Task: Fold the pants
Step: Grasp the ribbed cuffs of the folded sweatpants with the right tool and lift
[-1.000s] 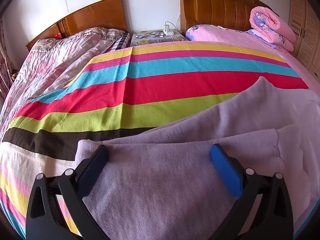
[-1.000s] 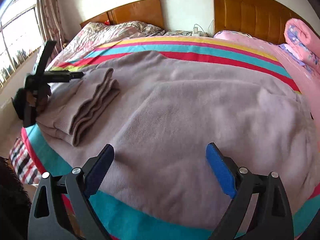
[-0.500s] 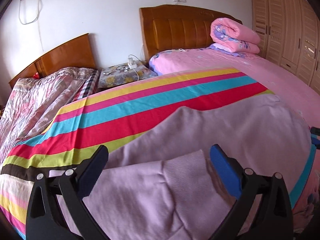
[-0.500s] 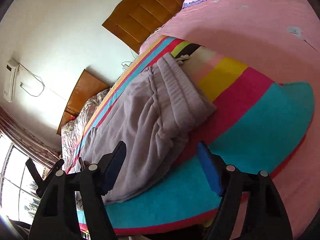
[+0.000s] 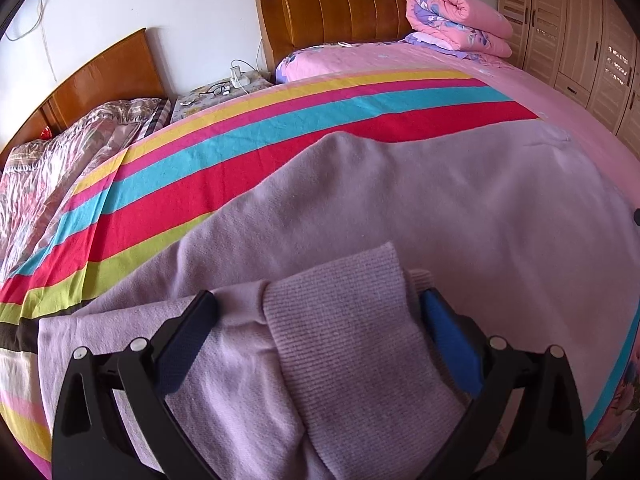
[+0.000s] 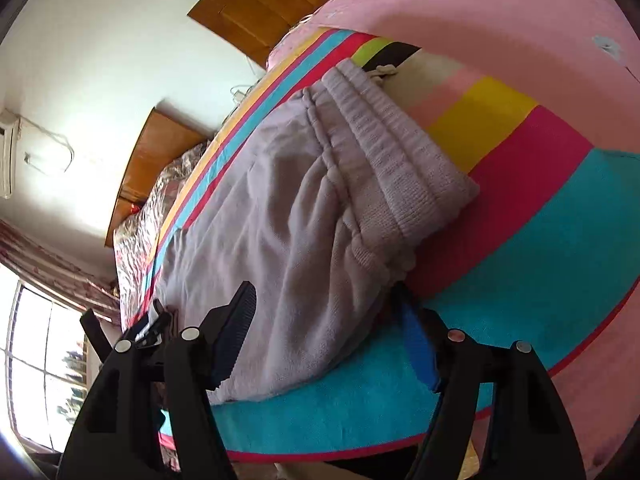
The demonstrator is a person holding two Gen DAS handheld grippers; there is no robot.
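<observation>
Right tool [image 6: 324,332] has swung low to the waistband end of the pants [image 6: 304,216] — both tools open, gripping nothing. Left tool [image 5: 320,336] straddles the ribbed cuff; pants run lengthwise between them.

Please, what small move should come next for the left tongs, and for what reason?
Probably close the left tongs on the ribbed cuff of the pants. The jaws stand open on both sides of the cuff, which lies between them on top of the leg, so nothing is gripped. The right tongs are open too, at the waistband end.
</observation>
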